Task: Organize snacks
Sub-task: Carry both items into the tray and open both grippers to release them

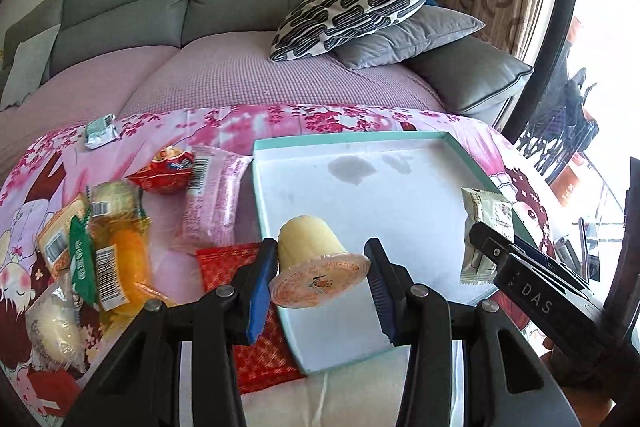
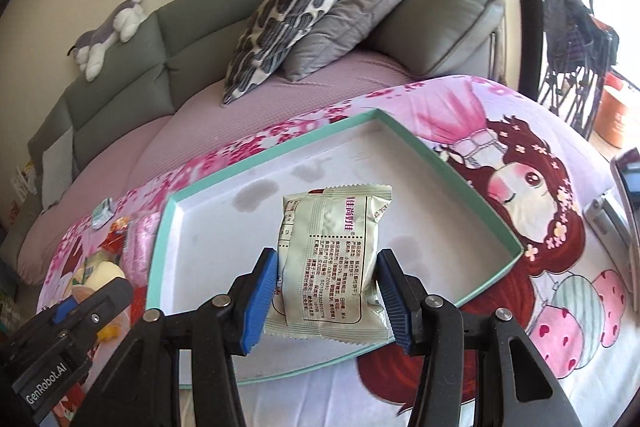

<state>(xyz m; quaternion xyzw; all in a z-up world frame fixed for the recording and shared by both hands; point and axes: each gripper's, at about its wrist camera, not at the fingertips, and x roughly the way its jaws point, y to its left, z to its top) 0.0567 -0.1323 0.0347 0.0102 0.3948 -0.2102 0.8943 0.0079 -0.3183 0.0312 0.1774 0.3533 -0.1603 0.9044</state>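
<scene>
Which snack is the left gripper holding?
The pale yellow jelly cup, pinched between the left gripper over the tray. The right gripper holds a green packet; the other snacks lie on the cloth.

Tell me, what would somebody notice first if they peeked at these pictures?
Probably the two snacks held up over the big white tray with its mint-green rim: the left gripper pinches a yellow jelly cup, and the right gripper squeezes a pale green snack packet. Next, the heap of bright snacks left of the tray on the pink cartoon cloth.
</scene>
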